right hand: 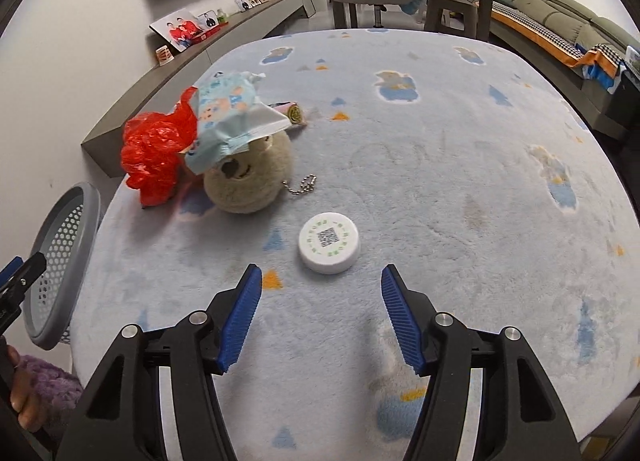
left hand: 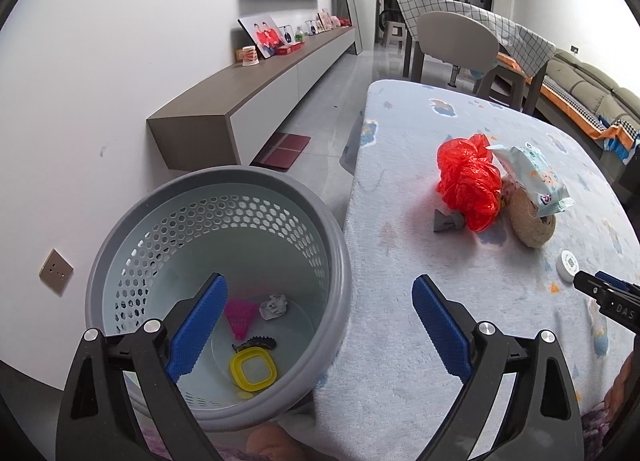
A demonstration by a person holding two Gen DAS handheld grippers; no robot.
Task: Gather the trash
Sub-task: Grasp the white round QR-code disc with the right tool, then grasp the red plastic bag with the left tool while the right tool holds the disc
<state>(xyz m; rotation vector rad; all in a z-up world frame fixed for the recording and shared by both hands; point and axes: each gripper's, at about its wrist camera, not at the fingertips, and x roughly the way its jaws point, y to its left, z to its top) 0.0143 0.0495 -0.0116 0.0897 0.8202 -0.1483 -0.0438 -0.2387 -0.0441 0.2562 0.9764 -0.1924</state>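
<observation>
A grey perforated trash basket [left hand: 340, 245] stands left of the table; inside lie a crumpled paper [left hand: 274, 306], a pink piece [left hand: 239, 315] and a yellow ring [left hand: 253, 373]. My left gripper [left hand: 320, 325] is open and empty over the basket's right rim. On the table lie a crumpled red plastic bag [left hand: 468, 185] [right hand: 156, 153], a light-blue wipes packet [left hand: 536, 177] [right hand: 232, 117] on a beige plush [right hand: 248, 181], and a white round lid [right hand: 329, 247] [left hand: 567, 267]. My right gripper [right hand: 322, 311] is open and empty, just short of the lid. It shows at the left wrist view's right edge [left hand: 600, 289].
The table [right hand: 460, 181] has a fluffy light-blue cover. A small grey piece [left hand: 450, 221] lies by the red bag, and a bead chain [right hand: 302, 184] and a pink item [right hand: 290, 113] by the plush. A low wall cabinet [left hand: 256, 97], a chair [left hand: 456, 45] and a sofa [left hand: 592, 93] stand beyond.
</observation>
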